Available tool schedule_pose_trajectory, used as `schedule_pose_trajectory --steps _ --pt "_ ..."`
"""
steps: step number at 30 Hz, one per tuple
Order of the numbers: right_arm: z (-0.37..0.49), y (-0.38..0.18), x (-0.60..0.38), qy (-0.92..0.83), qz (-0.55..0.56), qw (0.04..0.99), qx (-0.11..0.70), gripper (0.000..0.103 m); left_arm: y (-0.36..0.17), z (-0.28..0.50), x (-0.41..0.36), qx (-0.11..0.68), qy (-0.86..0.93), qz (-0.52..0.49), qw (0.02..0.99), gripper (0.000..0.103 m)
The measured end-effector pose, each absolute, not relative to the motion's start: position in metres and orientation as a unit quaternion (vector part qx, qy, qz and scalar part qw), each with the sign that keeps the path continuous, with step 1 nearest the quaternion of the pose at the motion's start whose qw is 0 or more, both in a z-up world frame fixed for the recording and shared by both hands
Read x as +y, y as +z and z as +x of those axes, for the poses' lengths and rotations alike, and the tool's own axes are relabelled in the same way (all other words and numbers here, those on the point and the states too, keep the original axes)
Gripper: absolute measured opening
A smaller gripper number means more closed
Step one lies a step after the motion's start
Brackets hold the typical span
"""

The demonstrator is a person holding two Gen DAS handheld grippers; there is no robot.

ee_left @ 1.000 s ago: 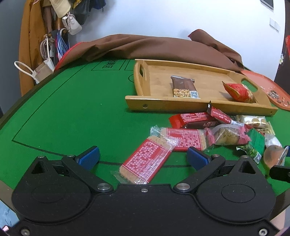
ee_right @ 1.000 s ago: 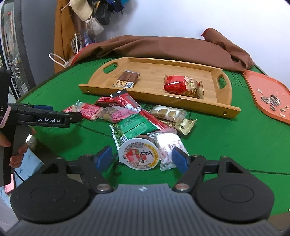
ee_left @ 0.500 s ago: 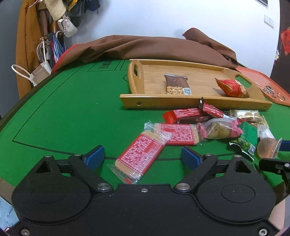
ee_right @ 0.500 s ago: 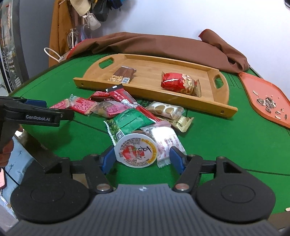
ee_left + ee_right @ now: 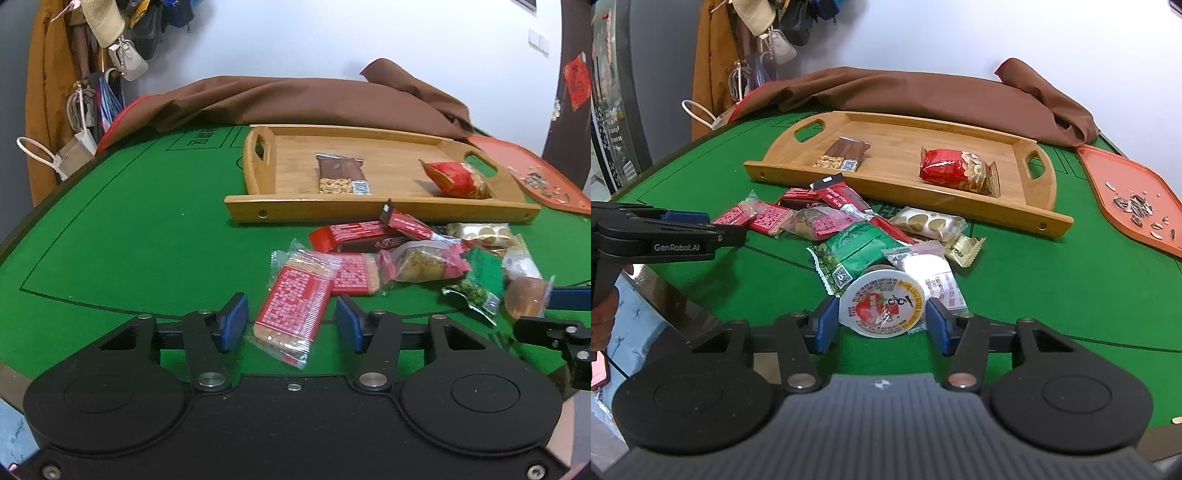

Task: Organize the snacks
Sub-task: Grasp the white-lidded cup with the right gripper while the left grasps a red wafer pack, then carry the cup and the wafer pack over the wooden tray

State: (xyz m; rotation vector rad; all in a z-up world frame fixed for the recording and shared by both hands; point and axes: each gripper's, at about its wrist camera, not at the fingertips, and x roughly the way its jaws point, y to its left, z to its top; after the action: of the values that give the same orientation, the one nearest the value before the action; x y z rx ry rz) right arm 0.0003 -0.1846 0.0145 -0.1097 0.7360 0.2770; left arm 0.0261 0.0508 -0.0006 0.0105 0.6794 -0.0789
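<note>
Two tools are down low over the green felt table (image 5: 110, 236), each closing on a snack. The left tool (image 5: 290, 319) has its blue pads on either side of a flat rectangular cracker packet (image 5: 295, 308), clear crinkly film with a red printed label; the packet lies on the felt with its near end between the pads, and there is a gap on both sides, so nothing is clamped yet. The right tool (image 5: 879, 325) brackets a round jelly cup (image 5: 881, 308) with a glossy white foil lid printed in red and orange. The pads sit right at the lid's rim; whether they press on it I cannot tell.

Just behind the cup lies a loose heap: a shiny green packet (image 5: 855, 251), a pale translucent packet (image 5: 932, 271), a gold-wrapped sweet (image 5: 964, 249), red wrappers (image 5: 836, 197). Farther back stands a rectangular wooden tray (image 5: 960, 201) with cut-out handles and smooth grain, holding a brown peanut bar (image 5: 844, 155) and a puffy red nut bag (image 5: 956, 170). To the right sits an orange plastic tray (image 5: 1115, 199) scattered with seed shells. Brown cloth (image 5: 923, 94) is bunched along the far edge.
</note>
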Motion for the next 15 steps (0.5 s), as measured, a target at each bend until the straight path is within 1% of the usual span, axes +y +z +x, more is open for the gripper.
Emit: schedule_pose_trajectory --steps 4,5,6,7,8,15 --pt "0.002 0.0141 -0.1847 0.133 -0.047 0.922 0.36 0.052 -0.0021 0.0317 0.0497 0.33 -0.031 0.009 0.944 0.051" --pt "0.0023 0.0143 -0.1853 0.133 -0.045 0.923 0.359 0.052 -0.002 0.0328 0.0497 0.33 -0.032 0.009 0.943 0.05" --pt "0.0027 0.0143 -0.1859 0.132 -0.042 0.923 0.36 0.051 -0.0019 0.0333 0.0498 0.329 -0.034 0.008 0.944 0.046" --pt "0.0031 0.0144 -0.1863 0.133 -0.041 0.922 0.361 0.051 -0.0017 0.0331 0.0498 0.328 -0.035 0.007 0.944 0.034" --pt "0.0031 0.0147 -0.1865 0.133 -0.041 0.922 0.361 0.051 -0.0008 0.0324 0.0491 0.327 -0.035 0.009 0.944 0.032" --pt "0.0039 0.0207 -0.1911 0.138 -0.024 0.922 0.362 0.049 0.0069 0.0271 0.0472 0.324 -0.044 0.007 0.945 0.031"
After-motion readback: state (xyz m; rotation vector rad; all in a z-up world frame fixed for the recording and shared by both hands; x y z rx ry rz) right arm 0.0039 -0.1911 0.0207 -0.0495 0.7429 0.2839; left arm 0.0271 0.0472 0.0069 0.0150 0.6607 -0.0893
